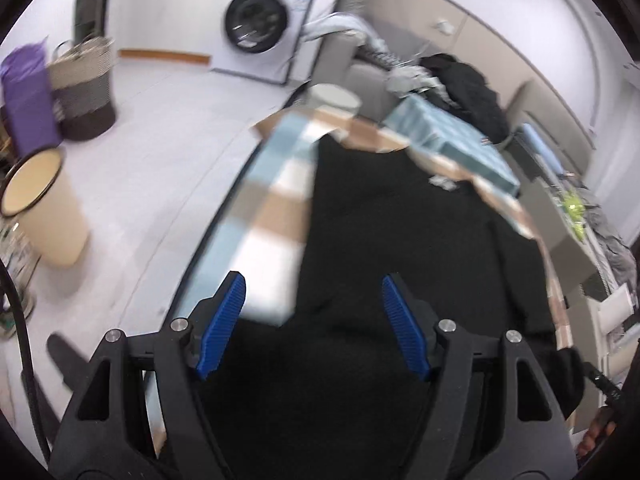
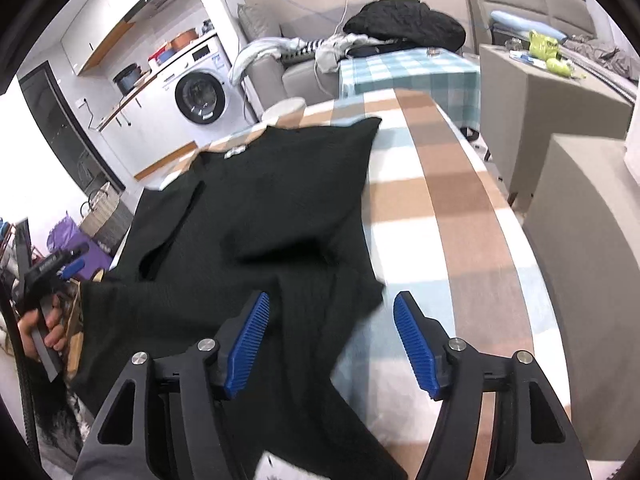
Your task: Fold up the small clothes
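Note:
A black knit garment [image 2: 264, 200] lies spread on the checked tablecloth [image 2: 448, 208], its neck label toward the far end and a sleeve folded across its lower part. My right gripper [image 2: 330, 310] hovers open over the garment's near right edge, with nothing pressed between its blue pads [image 2: 412, 344]. In the left wrist view the same garment [image 1: 400, 240] fills the table under my left gripper [image 1: 312, 290], which is open above the cloth's left edge and holds nothing. The left gripper [image 2: 60, 268] also shows at the far left of the right wrist view, in a hand.
A washing machine [image 1: 260, 24], a woven basket [image 1: 86, 84], a purple bag [image 1: 28, 96] and a cream bin [image 1: 44, 208] stand on the floor to the left. Beyond the table are a blue checked cloth [image 2: 408, 72], a sofa with piled clothes [image 2: 404, 20] and grey blocks [image 2: 552, 104].

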Demonstrator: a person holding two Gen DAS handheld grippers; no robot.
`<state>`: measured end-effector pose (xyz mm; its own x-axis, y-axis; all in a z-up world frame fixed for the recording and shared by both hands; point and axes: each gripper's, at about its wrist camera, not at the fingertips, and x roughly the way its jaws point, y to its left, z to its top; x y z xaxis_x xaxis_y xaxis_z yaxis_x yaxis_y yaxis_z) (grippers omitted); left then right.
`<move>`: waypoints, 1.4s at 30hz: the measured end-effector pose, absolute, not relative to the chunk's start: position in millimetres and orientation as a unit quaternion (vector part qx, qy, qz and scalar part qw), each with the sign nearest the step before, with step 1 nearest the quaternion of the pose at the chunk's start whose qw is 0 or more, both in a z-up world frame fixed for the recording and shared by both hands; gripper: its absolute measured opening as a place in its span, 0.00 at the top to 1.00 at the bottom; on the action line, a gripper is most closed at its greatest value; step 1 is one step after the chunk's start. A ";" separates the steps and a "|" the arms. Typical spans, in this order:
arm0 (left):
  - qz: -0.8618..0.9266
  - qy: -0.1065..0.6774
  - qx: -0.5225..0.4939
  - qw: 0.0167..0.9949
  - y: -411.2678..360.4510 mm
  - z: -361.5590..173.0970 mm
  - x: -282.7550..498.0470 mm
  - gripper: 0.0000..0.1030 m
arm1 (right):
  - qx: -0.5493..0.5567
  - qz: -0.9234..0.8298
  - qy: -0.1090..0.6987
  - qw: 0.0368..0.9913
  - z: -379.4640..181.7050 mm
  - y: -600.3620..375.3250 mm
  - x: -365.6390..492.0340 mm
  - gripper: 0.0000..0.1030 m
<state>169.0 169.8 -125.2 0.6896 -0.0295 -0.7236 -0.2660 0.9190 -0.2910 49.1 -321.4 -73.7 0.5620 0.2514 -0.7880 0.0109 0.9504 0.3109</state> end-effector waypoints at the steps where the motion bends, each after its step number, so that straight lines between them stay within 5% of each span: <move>1: 0.070 0.392 -0.191 0.897 175.2 -130.4 159.9 0.34 | 0.146 0.072 0.468 0.869 -77.0 -322.1 45.5 0.35; 9: 0.080 0.418 -0.189 0.885 186.7 -162.7 107.2 0.34 | 0.112 0.099 0.500 0.853 -100.6 -308.1 27.6 0.36; 12: 0.076 0.421 -0.192 0.884 185.2 -165.0 101.0 0.34 | 0.098 0.099 0.503 0.853 -104.8 -312.3 36.3 0.60; 26: 0.085 0.443 -0.170 0.876 180.8 -172.1 106.9 0.34 | 0.143 0.101 0.494 0.852 -114.6 -341.9 22.8 0.46; 28: 0.076 0.443 -0.161 0.879 176.2 -172.3 109.3 0.48 | 0.125 0.098 0.494 0.855 -116.0 -333.7 18.8 0.46; 29: 0.074 0.441 -0.153 0.881 173.4 -170.8 109.1 0.66 | 0.095 0.091 0.489 0.862 -114.1 -327.4 16.8 0.53; 30: 0.071 0.439 -0.143 0.884 170.1 -168.8 108.3 0.82 | 0.075 0.089 0.484 0.867 -112.0 -323.5 16.1 0.67; 32: 0.067 0.430 -0.138 0.889 167.6 -163.8 104.0 0.95 | 0.045 0.093 0.470 0.876 -105.8 -316.8 13.5 0.89; 33: 0.066 0.422 -0.139 0.893 167.1 -160.0 100.0 0.95 | 0.046 0.098 0.461 0.881 -101.1 -318.0 12.1 0.95; 42: 0.037 0.370 -0.161 0.914 158.6 -120.1 40.9 0.96 | 0.150 0.141 0.365 0.908 -61.3 -353.6 -0.3 0.95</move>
